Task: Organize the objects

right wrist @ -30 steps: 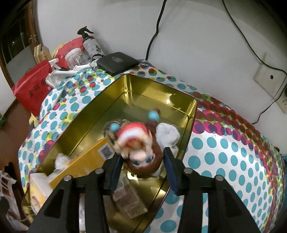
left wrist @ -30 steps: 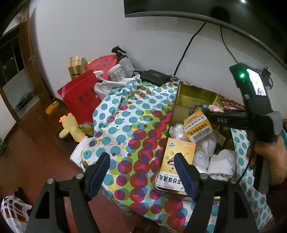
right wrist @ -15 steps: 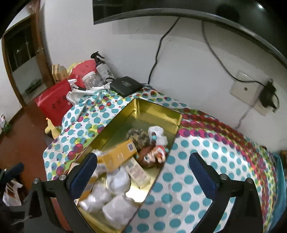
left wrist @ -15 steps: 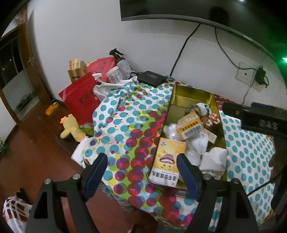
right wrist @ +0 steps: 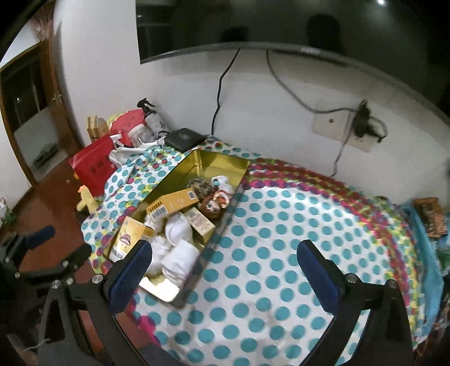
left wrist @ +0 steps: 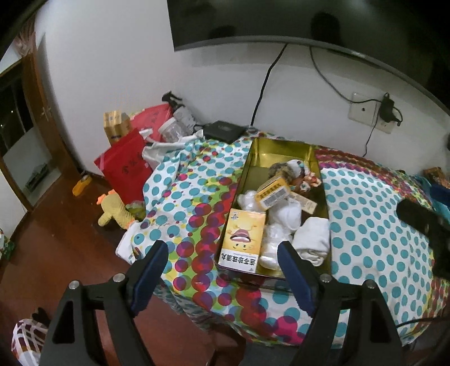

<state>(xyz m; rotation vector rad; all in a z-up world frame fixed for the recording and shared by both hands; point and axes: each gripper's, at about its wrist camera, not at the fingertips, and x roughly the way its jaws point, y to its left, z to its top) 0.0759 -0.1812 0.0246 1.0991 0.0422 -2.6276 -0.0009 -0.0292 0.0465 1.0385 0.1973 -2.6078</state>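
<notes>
Gold tin (left wrist: 254, 157) of odds and ends on the dotted counter (left wrist: 365, 219), both grippers empty
Wall and dark screen (left wrist: 281, 22) behind; red bag (left wrist: 126, 169) and yellow plush (left wrist: 112, 209) crowd the left edge. In the tin: yellow box (left wrist: 243, 242) with Chinese print, barcoded box (left wrist: 274, 192), doll (right wrist: 216, 201). Left gripper (left wrist: 222, 270) and right gripper (right wrist: 225, 267) fingers spread wide, open cloth to the right

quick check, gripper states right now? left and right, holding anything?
Left gripper: jaws open, nothing between them, above the near end of the gold tin.
Right gripper: jaws open wide, empty, over the dotted tablecloth.
</notes>
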